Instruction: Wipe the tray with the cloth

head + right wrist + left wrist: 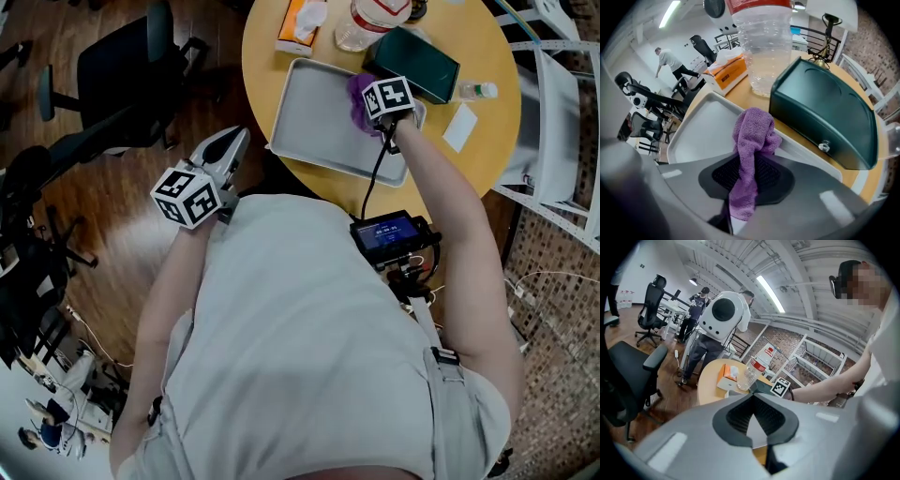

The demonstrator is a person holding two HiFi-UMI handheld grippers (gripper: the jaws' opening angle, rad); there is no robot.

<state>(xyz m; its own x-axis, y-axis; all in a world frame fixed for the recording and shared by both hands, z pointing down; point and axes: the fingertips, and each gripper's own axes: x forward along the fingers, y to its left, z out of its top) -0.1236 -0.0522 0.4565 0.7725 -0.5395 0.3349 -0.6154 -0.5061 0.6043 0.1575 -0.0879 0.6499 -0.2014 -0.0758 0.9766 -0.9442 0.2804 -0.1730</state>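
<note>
Cloth (754, 131), purple, sits pinched between the right gripper's (752, 158) jaws over the tray's (701, 126) corner; the left gripper's (752, 397) jaws are together.

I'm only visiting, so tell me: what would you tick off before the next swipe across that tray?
1. Cloth gripped by right gripper: ok, pinched between its jaws.
2. Cloth over the tray: ok, at the corner beside the dark green case.
3. Tray free of objects: ok.
4. Cloth pressing on the tray's surface: cannot tell.
5. Left gripper out of the way: ok, off the table, shut and empty.
</note>
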